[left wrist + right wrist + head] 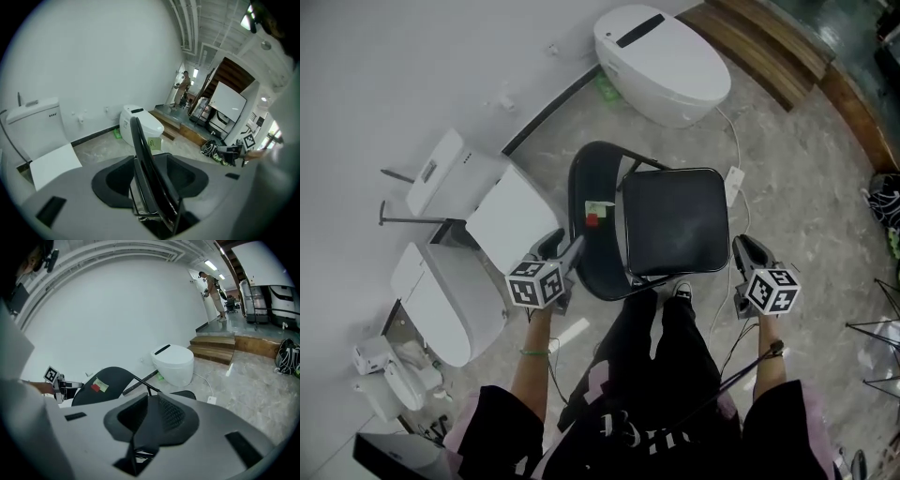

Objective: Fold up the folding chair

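Several white toilets hem this chair in. It stands open on the floor, seat flat, backrest on the left in the head view. One toilet sits just past it by the wall. A second is just beside the backrest, and a third lies lower left near the person's left arm. So there's not much room on that side.

Left gripper is at the backrest's near edge. Its jaws are wide apart with the backrest's rim standing between them, pads not pressing on it. Right gripper hangs just off the seat's right corner, apart from it, jaws pinched together on nothing.

Other stuff around: a white cable runs from the far toilet to a plug block on the floor right beside the seat. Wooden steps are at top right and a dark bag is at the right edge. A shoe pokes out just at the seat's front edge. Red and pale stickers sit on the backrest.
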{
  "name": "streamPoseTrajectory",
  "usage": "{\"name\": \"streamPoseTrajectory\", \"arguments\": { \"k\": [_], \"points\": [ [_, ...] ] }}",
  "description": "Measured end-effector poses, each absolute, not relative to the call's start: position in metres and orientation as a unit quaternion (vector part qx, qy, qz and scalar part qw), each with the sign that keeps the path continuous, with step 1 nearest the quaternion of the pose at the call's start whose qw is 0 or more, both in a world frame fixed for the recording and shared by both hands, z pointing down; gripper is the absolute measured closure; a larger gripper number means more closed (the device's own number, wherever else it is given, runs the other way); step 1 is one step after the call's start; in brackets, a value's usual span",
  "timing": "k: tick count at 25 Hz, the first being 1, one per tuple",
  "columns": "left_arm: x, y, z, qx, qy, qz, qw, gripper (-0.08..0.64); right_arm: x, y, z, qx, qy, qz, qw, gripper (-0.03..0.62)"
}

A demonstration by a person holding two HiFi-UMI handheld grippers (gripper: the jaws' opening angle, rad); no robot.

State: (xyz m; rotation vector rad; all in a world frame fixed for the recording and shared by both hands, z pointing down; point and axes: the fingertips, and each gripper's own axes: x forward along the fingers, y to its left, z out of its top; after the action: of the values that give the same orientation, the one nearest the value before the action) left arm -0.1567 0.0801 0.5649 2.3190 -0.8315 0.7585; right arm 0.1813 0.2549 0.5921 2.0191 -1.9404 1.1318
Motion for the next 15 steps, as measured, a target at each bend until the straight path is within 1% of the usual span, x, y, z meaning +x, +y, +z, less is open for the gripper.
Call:
{"name": "streamPoseTrajectory", "arguments": {
  "k": [2, 3, 7, 10, 12, 15],
  "points": [
    [-0.156, 0.076, 0.576, 0.861, -0.307, 0.289, 0.286, 0.354, 0.178, 0.246, 0.608, 0.653, -0.649, 0.385, 0.063, 0.495],
    [-0.155, 0.073, 0.580, 0.859, -0.308, 0.286, 0.291, 0.353, 0.178, 0.242, 0.617, 0.647, -0.653, 0.388, 0.064, 0.482],
    [-0.148, 0.067, 0.591, 0.856, -0.304, 0.261, 0.326, 0.348, 0.187, 0.233, 0.656, 0.634, -0.657, 0.400, 0.080, 0.465],
    [-0.143, 0.065, 0.595, 0.857, -0.300, 0.272, 0.317, 0.350, 0.200, 0.230, 0.696, 0.624, -0.649, 0.427, 0.082, 0.437],
    [-0.140, 0.064, 0.597, 0.856, -0.304, 0.288, 0.304, 0.352, 0.216, 0.231, 0.722, 0.621, -0.641, 0.444, 0.082, 0.396],
    [-0.140, 0.061, 0.598, 0.847, -0.324, 0.295, 0.300, 0.378, 0.237, 0.235, 0.758, 0.614, -0.637, 0.455, 0.103, 0.359]
  ]
}}
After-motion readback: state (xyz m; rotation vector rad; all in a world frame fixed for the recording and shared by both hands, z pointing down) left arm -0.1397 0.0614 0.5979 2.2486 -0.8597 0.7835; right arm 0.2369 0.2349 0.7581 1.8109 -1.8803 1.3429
